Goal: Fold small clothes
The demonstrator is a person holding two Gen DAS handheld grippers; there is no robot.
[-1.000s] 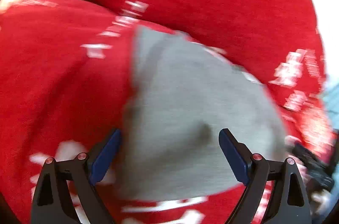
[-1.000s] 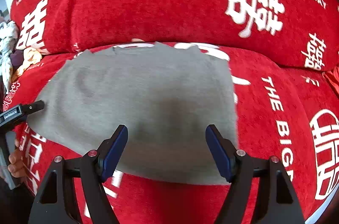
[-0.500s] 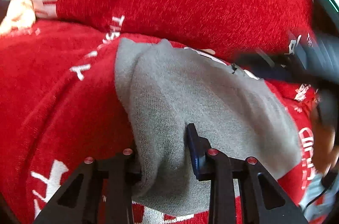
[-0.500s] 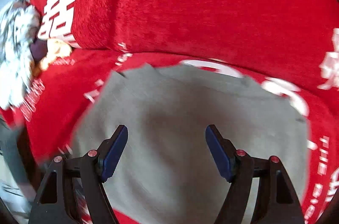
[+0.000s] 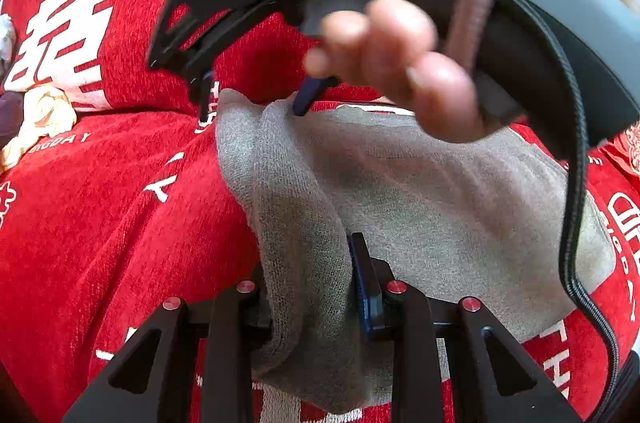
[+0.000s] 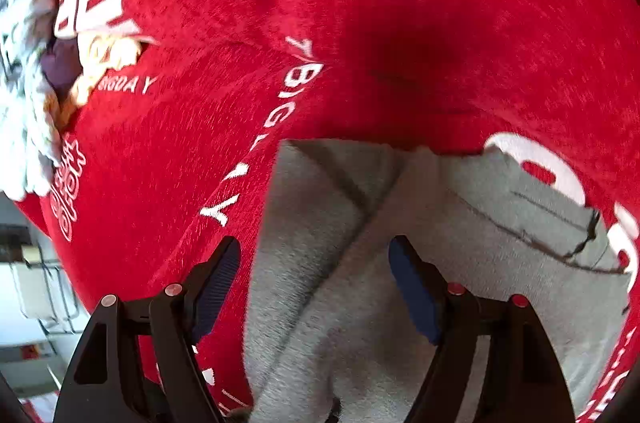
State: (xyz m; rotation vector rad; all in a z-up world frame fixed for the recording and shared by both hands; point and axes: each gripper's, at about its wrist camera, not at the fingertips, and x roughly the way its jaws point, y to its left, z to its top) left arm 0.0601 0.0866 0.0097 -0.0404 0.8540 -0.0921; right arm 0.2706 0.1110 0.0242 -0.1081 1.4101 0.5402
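Pinching a raised ridge of the grey garment [image 5: 420, 191] at lower centre with the left gripper [image 5: 312, 287], jaws narrow on cloth. Hovering wide with the right gripper [image 6: 314, 275] above the garment's far corner; risking a slip or skewed, bunched fold if tugging one-handed across the red cover [image 5: 112, 223].

In the left wrist view, the garment [image 5: 420, 207] lies on the sofa cover [image 5: 100, 223] across the centre and right of the frame, its left edge pinched up as a ridge in the left gripper [image 5: 308, 287] at bottom centre. The right gripper [image 5: 252, 95], spread apart, comes down from the upper frame over the garment's far left corner, in the hand [image 5: 400, 63] at upper right. A cloth pile [image 5: 36, 119] sits at the left edge, where seat meets backrest.
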